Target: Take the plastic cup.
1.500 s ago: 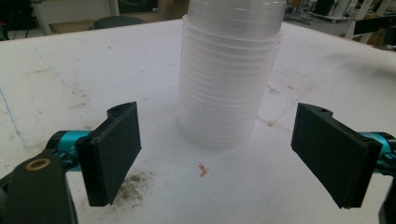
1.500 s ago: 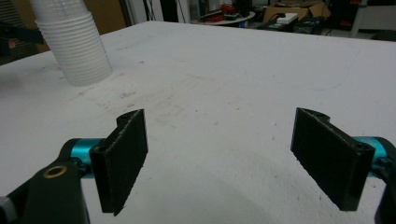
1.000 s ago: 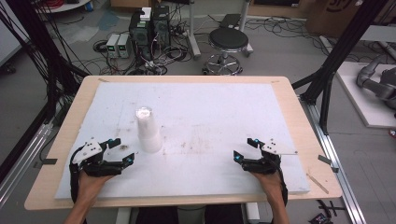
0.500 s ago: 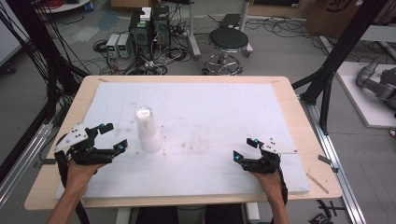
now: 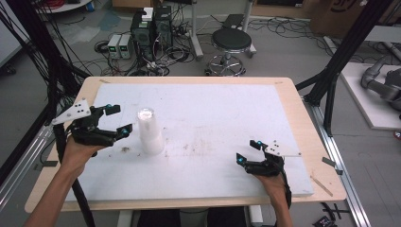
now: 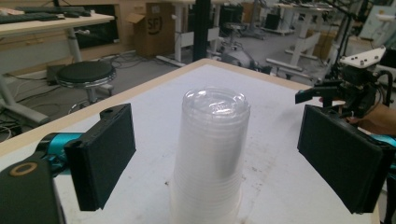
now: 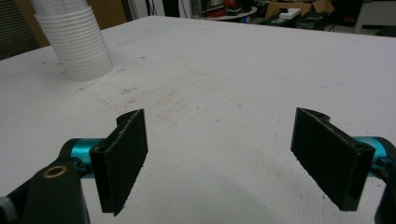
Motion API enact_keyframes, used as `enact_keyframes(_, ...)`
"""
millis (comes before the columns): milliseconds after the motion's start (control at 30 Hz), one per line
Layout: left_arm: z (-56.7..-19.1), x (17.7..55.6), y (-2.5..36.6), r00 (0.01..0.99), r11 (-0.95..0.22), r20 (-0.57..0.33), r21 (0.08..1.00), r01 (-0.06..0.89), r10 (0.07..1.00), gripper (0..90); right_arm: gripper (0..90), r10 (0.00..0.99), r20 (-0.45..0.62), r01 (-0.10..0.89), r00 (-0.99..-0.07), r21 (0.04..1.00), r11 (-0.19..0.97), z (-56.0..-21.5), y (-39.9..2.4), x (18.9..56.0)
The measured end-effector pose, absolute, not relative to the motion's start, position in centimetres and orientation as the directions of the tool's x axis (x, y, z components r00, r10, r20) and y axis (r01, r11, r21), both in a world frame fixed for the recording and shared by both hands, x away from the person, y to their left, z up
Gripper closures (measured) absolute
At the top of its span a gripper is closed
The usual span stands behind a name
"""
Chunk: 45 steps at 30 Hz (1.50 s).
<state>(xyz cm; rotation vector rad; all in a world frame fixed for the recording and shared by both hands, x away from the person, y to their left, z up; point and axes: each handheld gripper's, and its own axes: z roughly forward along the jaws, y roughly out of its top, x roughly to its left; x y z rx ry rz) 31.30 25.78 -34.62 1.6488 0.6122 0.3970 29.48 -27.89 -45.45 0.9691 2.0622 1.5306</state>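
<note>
A stack of clear plastic cups (image 5: 150,132) stands upside down on the white mat (image 5: 217,113), left of centre. My left gripper (image 5: 122,119) hangs above the mat just left of the stack, open, jaws pointing at it. In the left gripper view the cups (image 6: 212,154) stand ahead between the two wide-apart jaws of the left gripper (image 6: 219,158), untouched. My right gripper (image 5: 246,151) rests low near the front right of the mat, open and holding nothing. In the right gripper view the right gripper (image 7: 224,158) faces bare mat, with the cups (image 7: 74,37) far off at upper left.
The mat lies on a wooden table (image 5: 302,118). Behind the far edge stand a black stool (image 5: 231,40) and computer boxes (image 5: 151,26) amid floor cables. Black frame posts (image 5: 347,52) flank the table. The mat's middle has faint stains (image 5: 198,142).
My left hand has lifted off the mat's front left and risen toward the height of the cup stack, ending close beside it. The right hand has stayed where it was.
</note>
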Motion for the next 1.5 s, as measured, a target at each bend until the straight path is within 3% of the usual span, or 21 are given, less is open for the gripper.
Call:
enact_keyframes(867, -34.9, 36.0, 20.8, 0.865, -0.385, -0.045, 0.883, 0.268, 0.499, 12.4, 18.9, 0.728, 0.086, 0.297, -0.680, 0.940, 0.167, -45.4, -27.8, 29.4)
enact_keyframes(1500, -35.2, 37.0, 19.7, 0.864, -0.441, -0.051, 0.844, 0.306, 0.501, 18.9, 18.9, 0.726, 0.091, 0.301, -0.681, 0.939, 0.165, -45.4, -27.8, 29.5)
